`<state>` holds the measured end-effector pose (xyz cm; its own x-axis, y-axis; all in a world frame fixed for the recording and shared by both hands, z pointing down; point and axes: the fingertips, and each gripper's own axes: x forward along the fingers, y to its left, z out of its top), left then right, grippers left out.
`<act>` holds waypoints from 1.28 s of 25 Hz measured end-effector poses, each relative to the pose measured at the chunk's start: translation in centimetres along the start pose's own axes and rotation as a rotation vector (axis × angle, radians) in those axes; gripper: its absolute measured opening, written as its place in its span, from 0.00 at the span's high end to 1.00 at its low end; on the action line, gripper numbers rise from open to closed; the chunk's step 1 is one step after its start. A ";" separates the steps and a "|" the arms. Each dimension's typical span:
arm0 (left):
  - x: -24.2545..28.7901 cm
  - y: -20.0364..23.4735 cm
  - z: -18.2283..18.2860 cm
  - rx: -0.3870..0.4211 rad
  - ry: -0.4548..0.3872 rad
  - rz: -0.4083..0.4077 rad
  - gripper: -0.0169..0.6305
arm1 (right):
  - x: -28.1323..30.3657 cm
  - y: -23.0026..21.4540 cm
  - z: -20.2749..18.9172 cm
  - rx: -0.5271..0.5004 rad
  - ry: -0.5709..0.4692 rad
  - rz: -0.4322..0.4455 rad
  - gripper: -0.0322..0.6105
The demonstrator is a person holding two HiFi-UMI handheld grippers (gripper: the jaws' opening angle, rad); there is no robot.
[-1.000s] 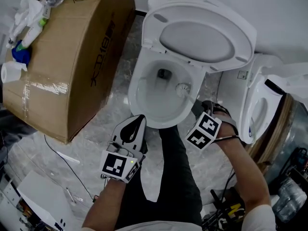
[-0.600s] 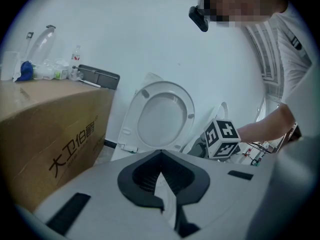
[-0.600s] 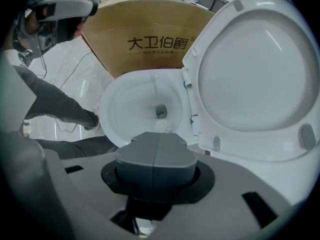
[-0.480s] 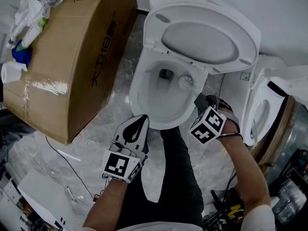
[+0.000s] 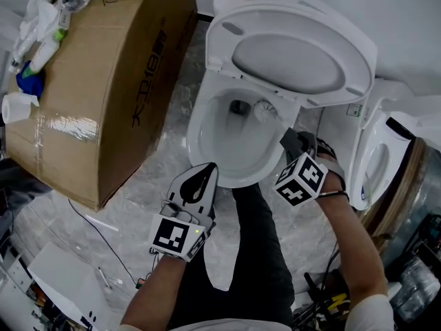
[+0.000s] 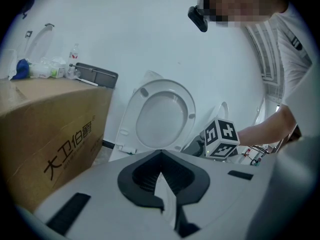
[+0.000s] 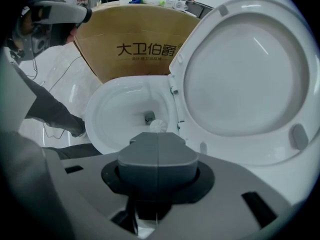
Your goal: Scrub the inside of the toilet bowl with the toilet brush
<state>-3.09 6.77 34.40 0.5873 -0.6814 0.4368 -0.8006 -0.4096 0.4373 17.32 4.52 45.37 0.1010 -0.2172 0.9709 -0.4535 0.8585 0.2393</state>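
**Brush Head at Rear Wall of Bowl**

Head view, nearest first. The person's dark trouser leg (image 5: 256,254) occupies 6 o'clock. The left gripper (image 5: 207,167) sits at 7 o'clock of the white ceramic toilet bowl (image 5: 196,140), outside the rim and above the grey marble-pattern floor (image 5: 148,178). Its jaws are closed together and carry nothing.

The right gripper (image 5: 288,140) sits at 4 o'clock of the bowl, at the rim. Its grey jaws are clamped on the handle of the white toilet brush (image 5: 263,109).

The round brush head lies inside the bowl at 1 o'clock, just beside the dark drain opening (image 5: 238,106) and under the edge of the raised white oval toilet lid (image 5: 289,54).

The large brown cardboard box (image 5: 103,81) stands at 9 o'clock of the bowl.
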 end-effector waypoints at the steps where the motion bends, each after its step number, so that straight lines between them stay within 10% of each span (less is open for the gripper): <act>1: 0.0 0.0 0.0 -0.001 0.000 0.000 0.96 | -0.1 -0.2 0.2 0.007 -0.013 -0.006 0.71; 32: -0.7 2.6 -0.2 -0.015 -0.011 0.044 0.96 | -1.3 1.6 12.1 -0.019 -0.341 -0.011 0.71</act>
<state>-5.55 6.30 35.43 0.5502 -0.7050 0.4476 -0.8237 -0.3701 0.4296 5.78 0.56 44.37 -0.1974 -0.3669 0.9091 -0.4370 0.8630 0.2535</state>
